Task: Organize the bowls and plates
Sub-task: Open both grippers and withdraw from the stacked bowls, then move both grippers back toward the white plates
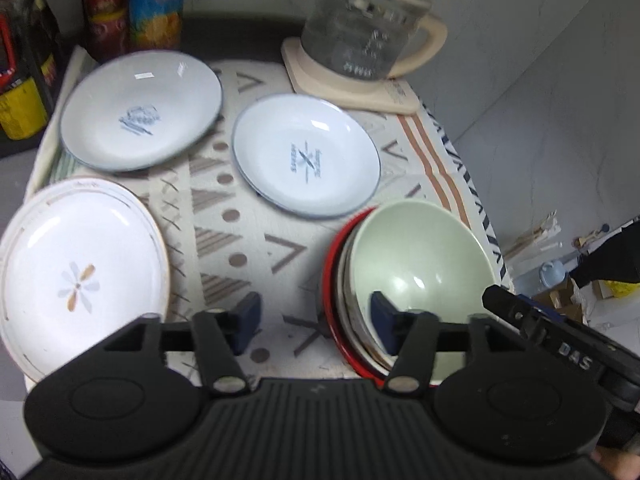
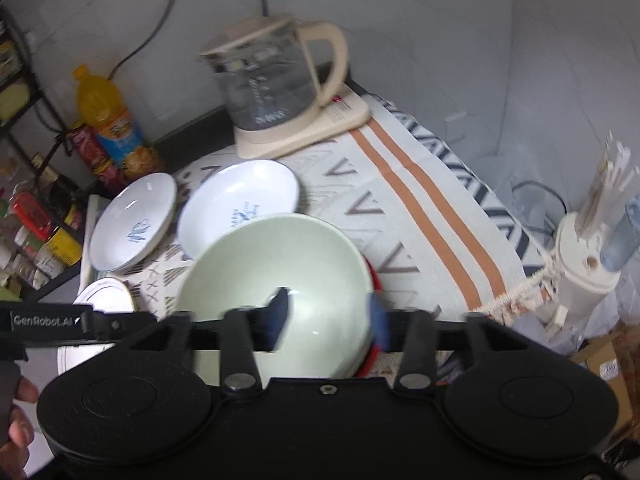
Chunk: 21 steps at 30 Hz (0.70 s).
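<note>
A pale green bowl [image 1: 420, 268] tops a stack of bowls with a red one [image 1: 330, 300] at the bottom, near right on the patterned cloth [image 1: 248, 240]. Two blue-rimmed white plates [image 1: 140, 110] [image 1: 306, 160] lie farther back, and a gold-rimmed flower plate [image 1: 80, 276] lies near left. My left gripper [image 1: 316, 322] is open above the cloth between the flower plate and the stack. My right gripper [image 2: 328, 316] is open, one finger inside the green bowl [image 2: 276, 268], the other outside its right rim; its body also shows in the left wrist view [image 1: 560, 340].
A glass kettle [image 1: 360, 28] on a cream base stands at the back. Drink bottles [image 1: 156, 4] and a shelf of jars [image 2: 36, 216] are back left. The table's right edge drops off to clutter and a white holder [image 2: 584, 256].
</note>
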Available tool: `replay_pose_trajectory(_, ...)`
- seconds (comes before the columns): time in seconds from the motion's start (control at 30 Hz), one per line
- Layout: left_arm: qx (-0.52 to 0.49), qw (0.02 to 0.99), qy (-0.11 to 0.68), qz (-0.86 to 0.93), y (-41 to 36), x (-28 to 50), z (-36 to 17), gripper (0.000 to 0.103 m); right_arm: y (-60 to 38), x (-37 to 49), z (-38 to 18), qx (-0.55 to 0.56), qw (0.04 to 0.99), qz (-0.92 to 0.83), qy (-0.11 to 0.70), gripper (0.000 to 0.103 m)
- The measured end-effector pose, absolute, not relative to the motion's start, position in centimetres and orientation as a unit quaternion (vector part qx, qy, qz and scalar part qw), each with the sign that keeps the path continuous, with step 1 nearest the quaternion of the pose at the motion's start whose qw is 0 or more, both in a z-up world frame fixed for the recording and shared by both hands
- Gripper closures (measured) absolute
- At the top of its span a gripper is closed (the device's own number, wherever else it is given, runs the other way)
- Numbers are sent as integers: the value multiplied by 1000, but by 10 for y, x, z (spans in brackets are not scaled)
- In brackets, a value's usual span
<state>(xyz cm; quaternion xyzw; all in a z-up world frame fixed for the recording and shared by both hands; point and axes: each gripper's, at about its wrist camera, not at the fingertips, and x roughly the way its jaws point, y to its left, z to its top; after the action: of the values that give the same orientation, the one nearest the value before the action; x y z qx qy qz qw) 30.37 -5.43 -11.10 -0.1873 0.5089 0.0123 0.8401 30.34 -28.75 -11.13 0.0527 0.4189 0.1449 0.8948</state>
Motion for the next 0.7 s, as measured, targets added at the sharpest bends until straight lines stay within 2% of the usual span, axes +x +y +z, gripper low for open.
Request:
replay_pose_trajectory(0.1,-184,849,496,13,-48,298,-107,26,-274,299,-101,31,901,166,400,28)
replay_pose_trajectory(0.17,-179,850,496,16,-43,296,-106,20,-265,297,-97,27,903,178,391,9)
replay_pose_trajectory(0.23,-170,852,495,28,-38,291,-105,17,-258,297,-96,25,902,185,390,2)
replay_pose_trajectory(0.27,-173,852,493,33,-34,289,-105,12,-254,297,-96,23,901,186,390,1)
replay_pose_trajectory(0.33,-182,853,488,39,-25,283,-104,8,-247,296,-97,18,899,196,391,0)
replay_pose_trajectory(0.53,-184,859,473,66,-3,266,-100,8,-226,290,-96,4,894,223,388,0)
replay_pose_trajectory(0.7,-199,856,468,88,16,251,-100,0,-209,287,-98,-2,889,245,388,0)
